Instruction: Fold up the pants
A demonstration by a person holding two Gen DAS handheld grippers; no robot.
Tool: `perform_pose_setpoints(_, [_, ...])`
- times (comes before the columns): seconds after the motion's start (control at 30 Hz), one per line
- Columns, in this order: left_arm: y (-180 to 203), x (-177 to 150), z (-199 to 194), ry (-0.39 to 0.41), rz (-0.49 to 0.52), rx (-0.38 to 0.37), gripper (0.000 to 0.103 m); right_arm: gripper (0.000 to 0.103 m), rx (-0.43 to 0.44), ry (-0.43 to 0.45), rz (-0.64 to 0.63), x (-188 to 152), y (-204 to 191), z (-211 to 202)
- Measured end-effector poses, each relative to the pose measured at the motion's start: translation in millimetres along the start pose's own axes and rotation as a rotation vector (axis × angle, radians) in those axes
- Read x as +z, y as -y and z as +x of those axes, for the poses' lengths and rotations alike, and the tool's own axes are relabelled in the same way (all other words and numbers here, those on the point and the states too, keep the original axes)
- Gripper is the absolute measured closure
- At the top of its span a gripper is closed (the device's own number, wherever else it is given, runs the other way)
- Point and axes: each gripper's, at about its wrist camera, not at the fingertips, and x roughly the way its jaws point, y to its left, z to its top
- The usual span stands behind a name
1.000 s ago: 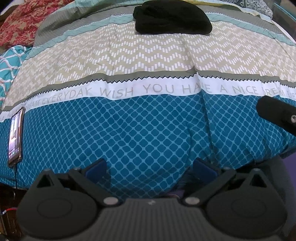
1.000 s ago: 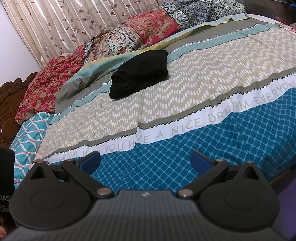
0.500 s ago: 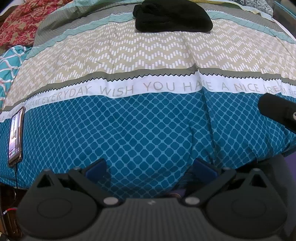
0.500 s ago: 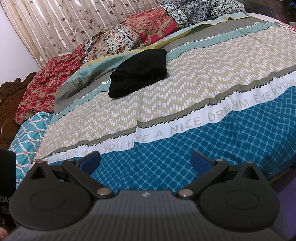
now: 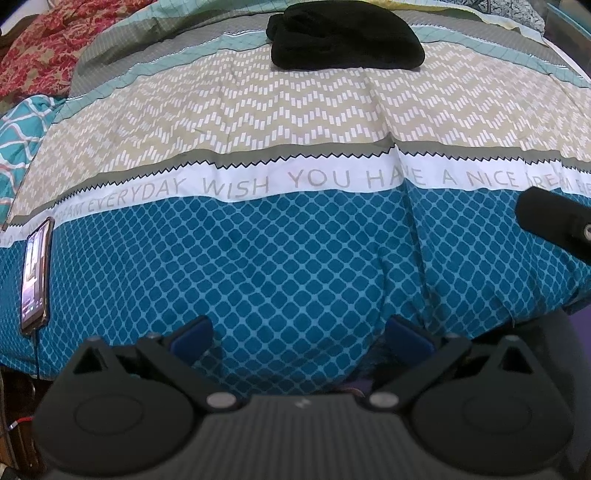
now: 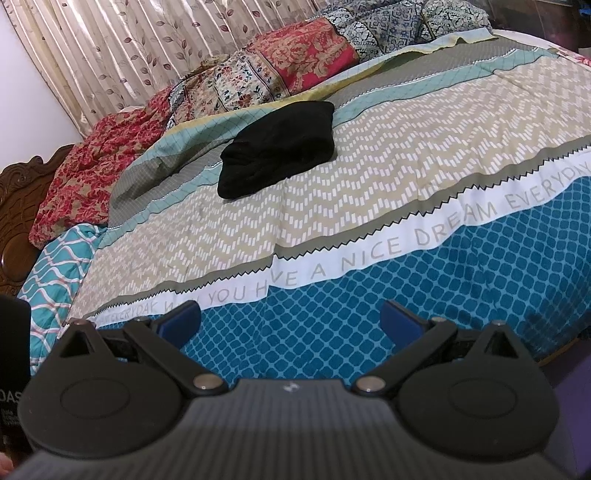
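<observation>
Bedding fills both views: a bedspread [image 5: 295,266] banded in blue lattice, white lettering, beige chevrons and grey covers the bed. I find the pants [image 5: 345,35] already folded into a compact black bundle [image 6: 279,147], lying on the far part of the bedspread where the beige chevron band meets the teal and grey stripes. They sit well apart from both tools, and nothing touches them.

My left gripper [image 5: 301,332] hangs over the near blue section, jaws spread wide, nothing between the blue pads [image 5: 192,334]. My right gripper [image 6: 291,321] is likewise fully parted and empty, low over the blue band near the lettering. A black part of the right tool [image 5: 550,221] shows at the right edge of the left view.

Against the frames of one second and half a second ago, I note only a slight drift of each view; the bundle has not moved and both sets of jaws keep the same spread.

Further out, a phone [image 5: 35,273] lies screen up at the left edge of the bedspread with a cable running down from it. Patterned quilts [image 6: 258,74] are heaped beyond the bundle, before a leaf-print curtain [image 6: 147,44]. A carved wooden headboard [image 6: 14,206] stands at far left.
</observation>
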Motion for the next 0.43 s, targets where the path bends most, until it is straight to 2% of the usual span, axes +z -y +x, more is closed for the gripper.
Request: perform_pose_setpoints(0.43, [-2.5, 2.6, -9.9, 0.057, -0.017, 0.021, 0.000, 0.000, 0.005, 0.003, -0.003, 1.7, -0.7, -1.7])
